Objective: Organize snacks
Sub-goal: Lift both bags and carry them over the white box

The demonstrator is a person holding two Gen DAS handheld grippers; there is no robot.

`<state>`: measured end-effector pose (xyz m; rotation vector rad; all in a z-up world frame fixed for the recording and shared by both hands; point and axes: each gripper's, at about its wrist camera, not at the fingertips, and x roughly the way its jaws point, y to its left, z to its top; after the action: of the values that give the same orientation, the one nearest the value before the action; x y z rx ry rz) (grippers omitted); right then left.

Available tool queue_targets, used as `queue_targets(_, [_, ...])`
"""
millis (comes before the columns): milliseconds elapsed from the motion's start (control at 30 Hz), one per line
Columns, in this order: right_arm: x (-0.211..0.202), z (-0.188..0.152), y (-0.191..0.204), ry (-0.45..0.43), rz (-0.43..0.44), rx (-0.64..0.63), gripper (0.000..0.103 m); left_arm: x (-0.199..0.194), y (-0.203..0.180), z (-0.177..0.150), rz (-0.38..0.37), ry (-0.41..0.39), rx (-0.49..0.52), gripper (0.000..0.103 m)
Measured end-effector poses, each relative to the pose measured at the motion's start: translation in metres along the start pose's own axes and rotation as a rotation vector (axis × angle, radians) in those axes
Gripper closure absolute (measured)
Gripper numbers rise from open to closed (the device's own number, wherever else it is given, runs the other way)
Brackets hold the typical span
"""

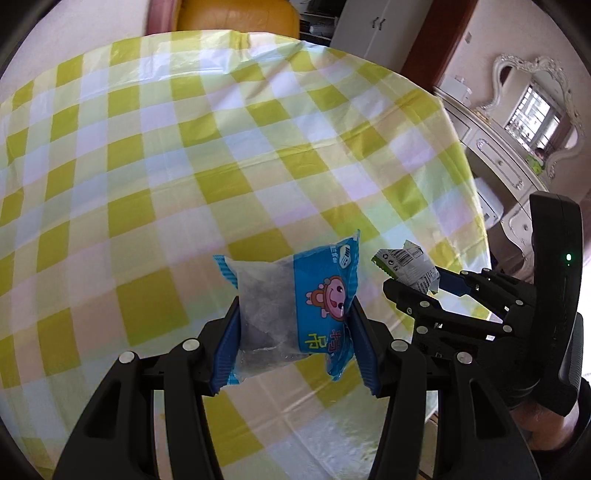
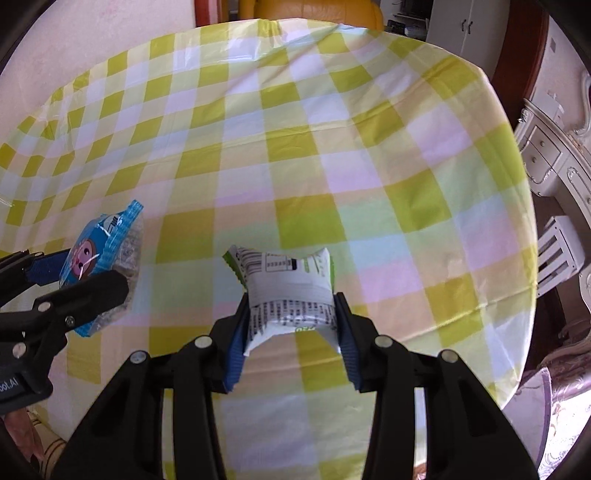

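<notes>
From my left wrist view, the left gripper (image 1: 295,325) sits low in the centre of the frame, its blue pads pressed against both sides of a blue snack packet (image 1: 295,306) printed with a pink cartoon face, so the packet hangs clear above the table. At the right of that same frame I see the right gripper (image 1: 417,284), side on, with a white and green snack packet (image 1: 406,264) pinched at its tip.

The right wrist view confirms this: the right gripper (image 2: 291,317) has its jaws drawn in partway, squeezing the white and green snack packet (image 2: 290,291), whose printed back with a barcode faces me. At the left edge of this frame, the left gripper (image 2: 92,280) shows the blue snack packet (image 2: 99,254) held between its fingers.

The round table (image 1: 184,166) fills most of both frames, covered by a creased plastic tablecloth (image 2: 332,147) checked in yellow-green, white and pale pink. At the top of the left view, an orange-yellow chair (image 1: 236,18) stands behind the table's far edge. In the upper right I see a white cabinet (image 1: 384,26), and at the right an ornate white dresser (image 1: 506,162) with a carved mirror (image 1: 535,107) above it. A white slatted chair (image 2: 557,254) shows at the right edge of the right view.
</notes>
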<state>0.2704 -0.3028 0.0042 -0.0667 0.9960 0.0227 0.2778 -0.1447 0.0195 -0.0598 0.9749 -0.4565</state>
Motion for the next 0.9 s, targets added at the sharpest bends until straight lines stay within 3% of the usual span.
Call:
queue_targets(333, [-0.067,-0.081,-0.123,0.010,-0.143,0.174,0.060,0.005,-0.137,-0.027,-0.183,0.062,0.191,0.050])
queue_targets(567, [-0.087,-0.136,-0.179,0.040,-0.224,0.263,0.060,0.034,-0.216,-0.058,-0.264,0.198,0.285,0.050])
queue_targets(767, [-0.096,-0.164,-0.199,0.057,-0.250,0.307,0.058,0.063,-0.240,-0.073,-0.253,0.309,0.297,0.049])
queue_targets(900, [-0.101,-0.174,-0.207,0.058,-0.270,0.334,0.046,0.072,-0.238,-0.075,-0.247,0.343,0.263,0.045])
